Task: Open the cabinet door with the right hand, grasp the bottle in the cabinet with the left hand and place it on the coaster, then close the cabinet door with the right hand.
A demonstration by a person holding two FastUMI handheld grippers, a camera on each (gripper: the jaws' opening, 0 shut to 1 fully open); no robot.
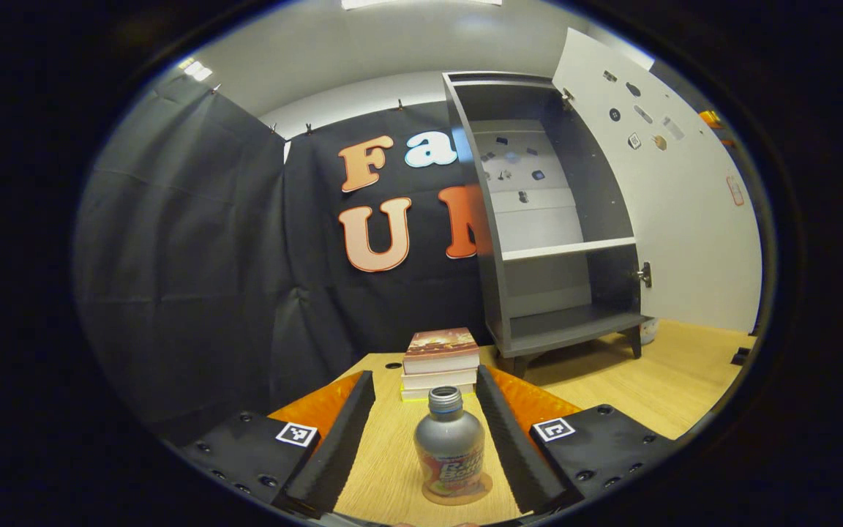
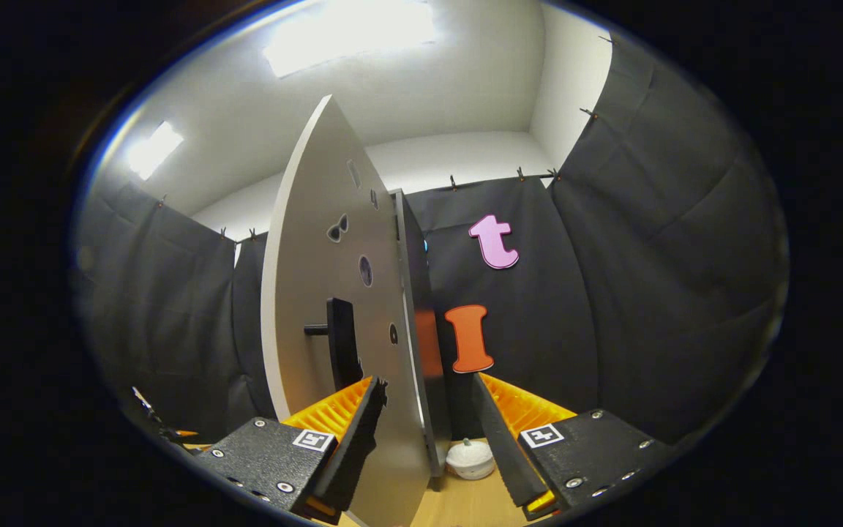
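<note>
On the wooden table (image 1: 670,388), bottle (image 1: 450,446) stands on coaster (image 1: 484,489), cabinet door (image 2: 319,293) open.

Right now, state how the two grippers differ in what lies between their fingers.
The left gripper is open around the bottle, which stands upright on the coaster, untouched by either finger. The right gripper is open astride the edge of the open cabinet door, beside its handle. Both are open.

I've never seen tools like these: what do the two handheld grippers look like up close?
Both look alike. The left gripper and the right gripper each have two long, wedge-shaped fingers on black blocks studded with screws. Each block carries a small square black-and-white marker, and ribbed orange plastic backs the fingers.
</note>
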